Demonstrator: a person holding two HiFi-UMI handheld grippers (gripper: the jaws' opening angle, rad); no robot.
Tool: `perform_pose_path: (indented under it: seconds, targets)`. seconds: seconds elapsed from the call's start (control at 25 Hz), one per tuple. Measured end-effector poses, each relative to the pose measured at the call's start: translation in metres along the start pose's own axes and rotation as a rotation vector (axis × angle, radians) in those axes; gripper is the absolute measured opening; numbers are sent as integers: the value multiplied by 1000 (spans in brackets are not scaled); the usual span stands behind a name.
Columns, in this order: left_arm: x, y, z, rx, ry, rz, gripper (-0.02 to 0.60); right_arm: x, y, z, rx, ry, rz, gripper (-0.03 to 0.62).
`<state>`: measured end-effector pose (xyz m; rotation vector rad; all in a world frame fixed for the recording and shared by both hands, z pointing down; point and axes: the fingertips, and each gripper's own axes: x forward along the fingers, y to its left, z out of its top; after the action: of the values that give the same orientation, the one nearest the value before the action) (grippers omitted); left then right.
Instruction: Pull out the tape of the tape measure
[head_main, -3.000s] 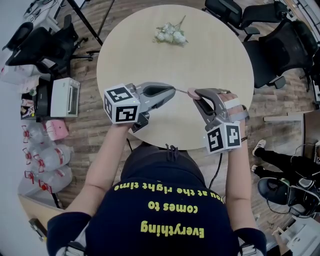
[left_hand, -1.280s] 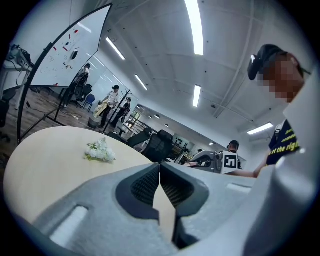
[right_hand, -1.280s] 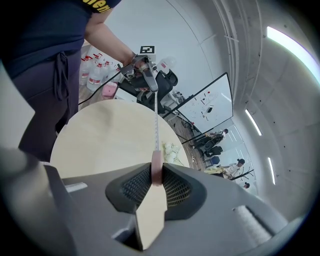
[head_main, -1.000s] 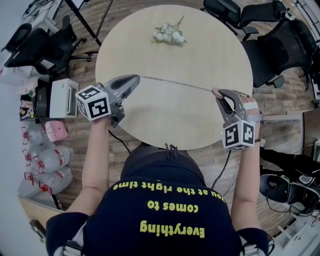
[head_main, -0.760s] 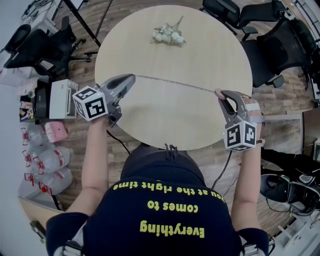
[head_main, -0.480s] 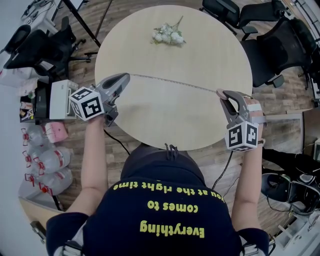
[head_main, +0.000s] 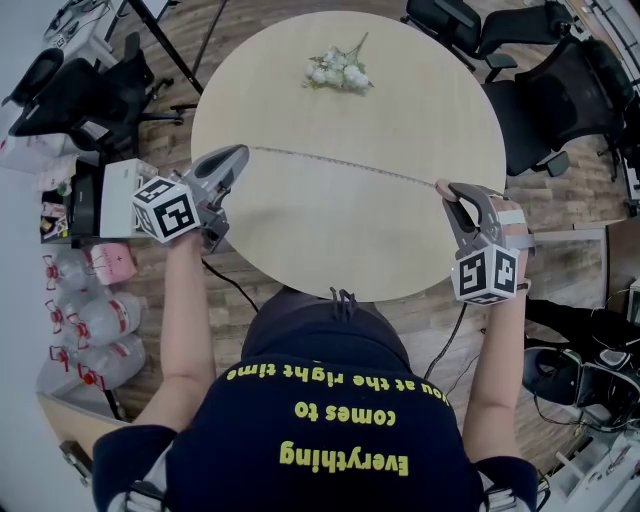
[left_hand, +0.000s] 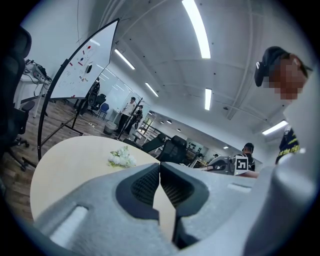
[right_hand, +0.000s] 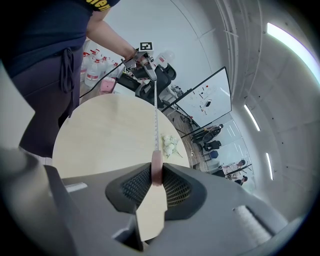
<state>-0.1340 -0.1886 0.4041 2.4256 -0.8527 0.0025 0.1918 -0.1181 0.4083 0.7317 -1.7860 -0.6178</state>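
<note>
Most of the pull looks done: the tape spans the round table from right-centre to left-centre of the head view, though I cannot tell how much is left inside. The right gripper, partly open, clamps the pink tape measure. The left gripper, jaws pressed together, pinches the tape's end. Flowers lie beyond, at the top.
</note>
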Motion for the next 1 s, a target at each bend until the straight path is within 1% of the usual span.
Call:
perform_pose_path:
  seconds: [0.72,1.0]
  targets:
    - [-1,-3,0,-14,-5,-4,8,-1,3,1,8,11,5,83]
    - [3,-6,-7,-9,13,-10,8,0,7,1,14,5,7,83]
